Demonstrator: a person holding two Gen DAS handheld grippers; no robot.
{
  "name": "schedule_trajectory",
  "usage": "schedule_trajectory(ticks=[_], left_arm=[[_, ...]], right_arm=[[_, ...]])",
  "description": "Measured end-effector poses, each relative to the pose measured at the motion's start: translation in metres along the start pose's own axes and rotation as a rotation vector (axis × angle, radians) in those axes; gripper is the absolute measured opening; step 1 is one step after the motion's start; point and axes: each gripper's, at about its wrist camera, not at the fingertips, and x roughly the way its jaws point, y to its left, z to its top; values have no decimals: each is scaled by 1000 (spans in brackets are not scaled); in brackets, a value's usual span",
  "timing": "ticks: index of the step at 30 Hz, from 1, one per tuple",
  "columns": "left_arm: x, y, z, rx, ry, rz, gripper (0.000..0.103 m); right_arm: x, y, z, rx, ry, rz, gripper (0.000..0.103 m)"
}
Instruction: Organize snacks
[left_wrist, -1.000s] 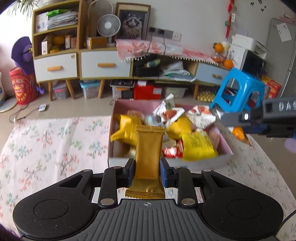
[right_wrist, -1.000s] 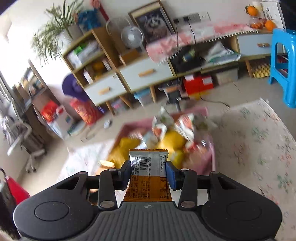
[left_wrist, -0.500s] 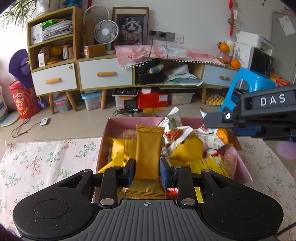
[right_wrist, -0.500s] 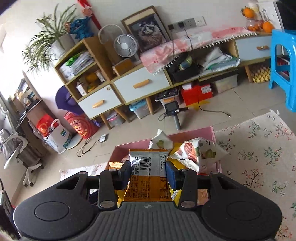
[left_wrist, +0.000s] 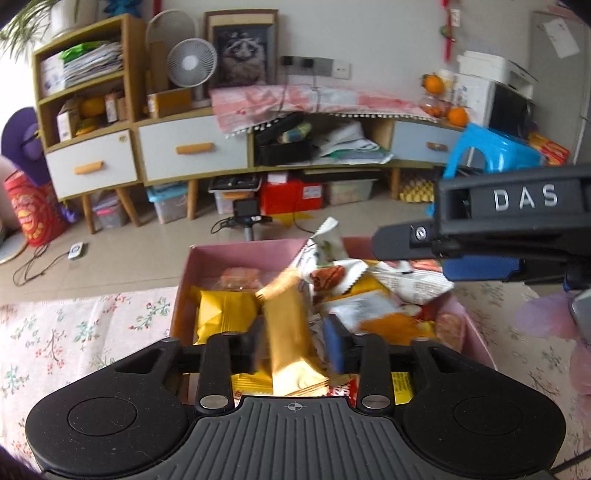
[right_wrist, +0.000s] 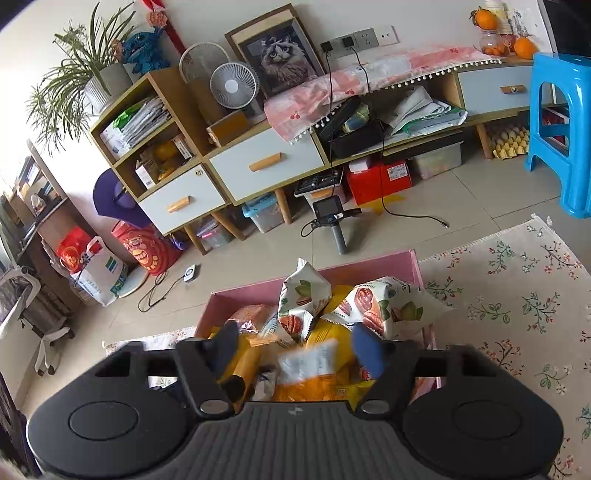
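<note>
Fingers of the left gripper (left_wrist: 295, 347) are standing apart, the gold snack packet (left_wrist: 290, 332) sitting tilted and blurred between them over the pink box (left_wrist: 236, 253); fingers of the right gripper (right_wrist: 297, 349) are spread wide, the orange-and-white packet (right_wrist: 314, 363) lying blurred between them above the box's snack pile, grip contact unclear

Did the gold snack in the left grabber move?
Yes. The gold snack now tilts left, loose between the open left gripper fingers, over the pink box.
</note>
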Motion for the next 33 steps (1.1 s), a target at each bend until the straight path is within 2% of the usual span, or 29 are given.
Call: schedule_trajectory(ticks=[2, 3, 9, 16, 24, 29, 33], left_arm=[[-6, -3, 0, 7, -12, 12, 69], [-10, -4, 0, 3, -18, 14, 75], [-32, -5, -1, -33, -10, -4, 88], [-64, -1, -13, -29, 5, 18, 93], [-98, 5, -36, -52, 70, 74, 94], [-121, 10, -45, -94, 79, 100, 98], [-133, 11, -57, -105, 102, 133, 99]], right_arm=[[-6, 0, 2, -4, -9, -6, 67], [-9, -1, 2, -4, -11, -18, 69], [-32, -6, 1, 11, -35, -52, 78], [-60, -9, -10, 16, -59, -94, 83], [-87, -8, -38, 37, -49, -107, 86], [-98, 7, -53, -10, -21, -149, 87], [-112, 16, -72, -49, -53, -169, 90]])
